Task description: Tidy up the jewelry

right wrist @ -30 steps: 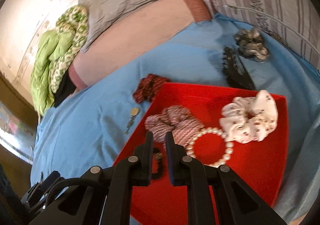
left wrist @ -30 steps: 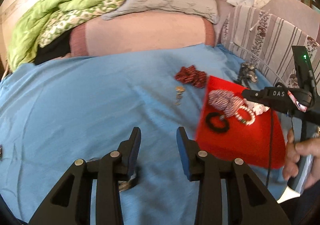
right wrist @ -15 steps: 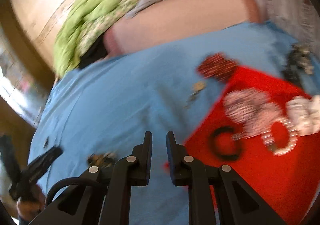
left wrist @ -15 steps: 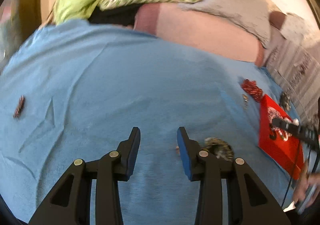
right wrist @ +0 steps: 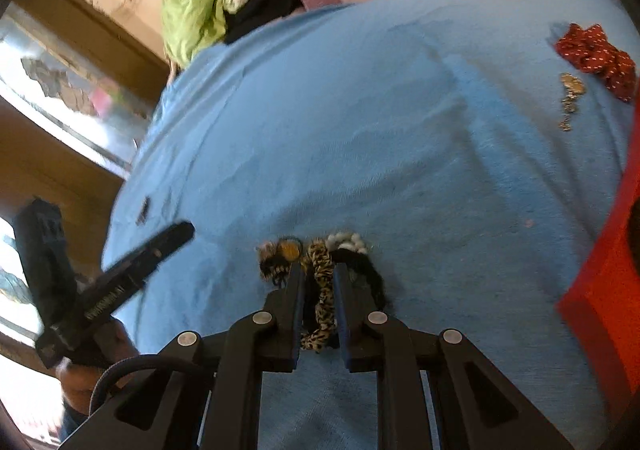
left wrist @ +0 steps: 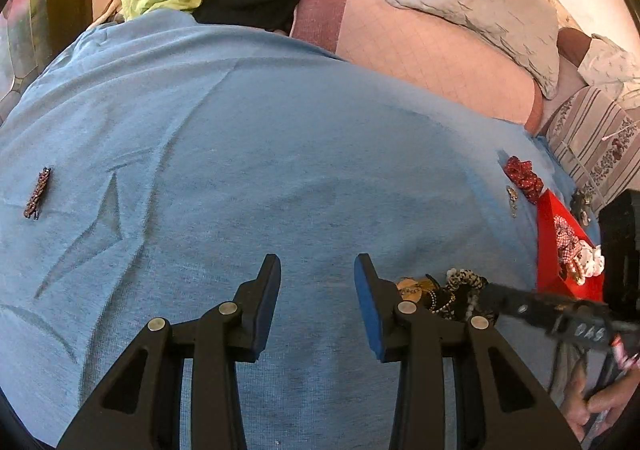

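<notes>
On the blue bedsheet [left wrist: 280, 170], a small beaded hair clip [left wrist: 37, 193] lies far out at nine o'clock in the left wrist view, well apart from everything else. The left gripper [left wrist: 316, 270] hovers over bare sheet at six o'clock, its fingers spread with nothing between them. At about four o'clock a tangle of jewelry [left wrist: 448, 290] rests on the sheet: a leopard-print band, a gold disc and pale beads. In the right wrist view the right gripper [right wrist: 318, 270] sits over that tangle, its narrowly parted fingers on either side of the leopard-print band [right wrist: 322, 290]; whether they pinch it I cannot tell. At three o'clock stands the red tray [left wrist: 548, 250] with scrunchies inside. Just beyond it at two o'clock lie a red dotted scrunchie [right wrist: 596, 54] and a gold earring [right wrist: 570, 98].
</notes>
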### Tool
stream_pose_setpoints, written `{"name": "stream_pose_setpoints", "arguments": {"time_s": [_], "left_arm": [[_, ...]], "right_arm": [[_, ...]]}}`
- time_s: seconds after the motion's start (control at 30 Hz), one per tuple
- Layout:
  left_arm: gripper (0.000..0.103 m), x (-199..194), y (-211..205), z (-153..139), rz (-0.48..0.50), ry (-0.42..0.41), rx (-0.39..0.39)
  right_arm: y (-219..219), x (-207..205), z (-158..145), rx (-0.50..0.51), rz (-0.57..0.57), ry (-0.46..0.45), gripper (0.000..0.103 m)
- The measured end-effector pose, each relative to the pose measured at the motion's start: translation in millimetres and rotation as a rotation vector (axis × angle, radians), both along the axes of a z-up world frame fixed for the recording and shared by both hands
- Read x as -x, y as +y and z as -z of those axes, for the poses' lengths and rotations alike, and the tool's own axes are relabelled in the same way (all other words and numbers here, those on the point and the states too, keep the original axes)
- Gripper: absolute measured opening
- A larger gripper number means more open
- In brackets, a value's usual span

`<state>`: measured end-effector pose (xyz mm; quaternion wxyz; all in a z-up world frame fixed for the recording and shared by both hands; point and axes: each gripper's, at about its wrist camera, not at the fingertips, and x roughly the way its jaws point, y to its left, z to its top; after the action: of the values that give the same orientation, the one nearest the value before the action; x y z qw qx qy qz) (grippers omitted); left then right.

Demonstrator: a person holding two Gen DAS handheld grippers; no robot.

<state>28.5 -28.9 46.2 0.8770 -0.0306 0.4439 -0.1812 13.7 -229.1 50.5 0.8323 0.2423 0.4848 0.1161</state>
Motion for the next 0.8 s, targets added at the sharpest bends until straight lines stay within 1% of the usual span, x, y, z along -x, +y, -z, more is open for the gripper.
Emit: {"name": "stream_pose_setpoints", "arguments": {"time_s": [0.1, 0.17, 0.2, 0.3, 0.37, 0.43, 0.53, 0.6, 0.8], "left_arm": [[0.037, 1, -4, -1, 0.022, -0.004, -0.003], [0.037, 3, -7, -2, 0.042, -0.009, -0.005], [0.037, 4, -8, -2, 0.05, -0.012, -0.006], [0.037, 5, -13, -4, 0.074, -0.013, -0.006], [0.037, 5, -16, -3, 0.078, -0.015, -0.014], [0.037, 4, -17, -2, 0.078, -0.012, -0.016], [0.037, 4, -21, -1, 0.08, -0.011, -0.024], [0.037, 4, -23, -1, 0.083, -0.013, -0.027], [0.037, 5, -25, 2, 0.097, -0.011, -0.044]], "right_arm": [[13, -2, 0, 0.033, -0.041, -0.005, 0.016], [16, 2, -9, 0.102, -0.033, -0.047, 0.015], [14, 3, -14, 0.109, -0.021, -0.07, 0.014], [-6, 11, -32, 0.066, 0.048, -0.153, 0.014], [-18, 14, -40, 0.044, 0.078, -0.187, 0.014], [-25, 12, -39, 0.018, 0.08, -0.171, 0.015], [-23, 7, -25, -0.057, 0.048, -0.099, 0.023], [-18, 7, -23, -0.043, 0.026, -0.084, 0.032], [-2, 3, -15, -0.003, -0.014, -0.042, 0.033]]}}
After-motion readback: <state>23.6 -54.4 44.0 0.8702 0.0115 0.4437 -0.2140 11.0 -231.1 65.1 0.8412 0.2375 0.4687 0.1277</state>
